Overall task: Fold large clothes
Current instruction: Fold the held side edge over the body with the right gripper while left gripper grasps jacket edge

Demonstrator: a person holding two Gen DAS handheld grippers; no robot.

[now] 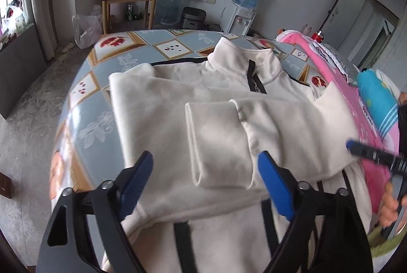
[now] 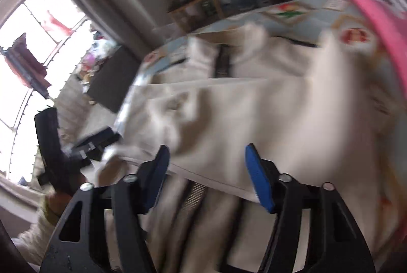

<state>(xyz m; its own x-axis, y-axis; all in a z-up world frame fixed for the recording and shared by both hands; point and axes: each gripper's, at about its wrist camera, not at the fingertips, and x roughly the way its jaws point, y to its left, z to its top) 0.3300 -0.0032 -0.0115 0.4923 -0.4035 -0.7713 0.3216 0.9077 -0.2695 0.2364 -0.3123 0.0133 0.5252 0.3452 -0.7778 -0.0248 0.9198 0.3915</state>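
Nearest the lens: left gripper (image 1: 206, 171), blue pads spread wide, nothing pinched btwn them. It hangs just above the cream jacket (image 1: 157, 105), w/ a folded-in sleeve cuff (image 1: 218, 143) lying in line w/ the gap, not touched as far as I can tell.

The jacket lies flat on the table w/ patterned cloth (image 1: 127, 54), collar (image 1: 241, 56) at the far side, hem hanging off the near edge under both tools. Right gripper (image 2: 207, 172) is also spread, nothing clamped; its view is badly smeared, so whether a pad brushes the jacket I can't tell. It sits over the jacket's near edge, on the pink-blanket (image 1: 351, 99) side.

Progress, my guess: sleeves look done, both arms seem brought in across the chest, the right one on top. Body not yet folded: hem-to-collar fold remains, maybe a second halving. Roughly a third to halfway thru. Next probably needs both tools taking the hem corners.
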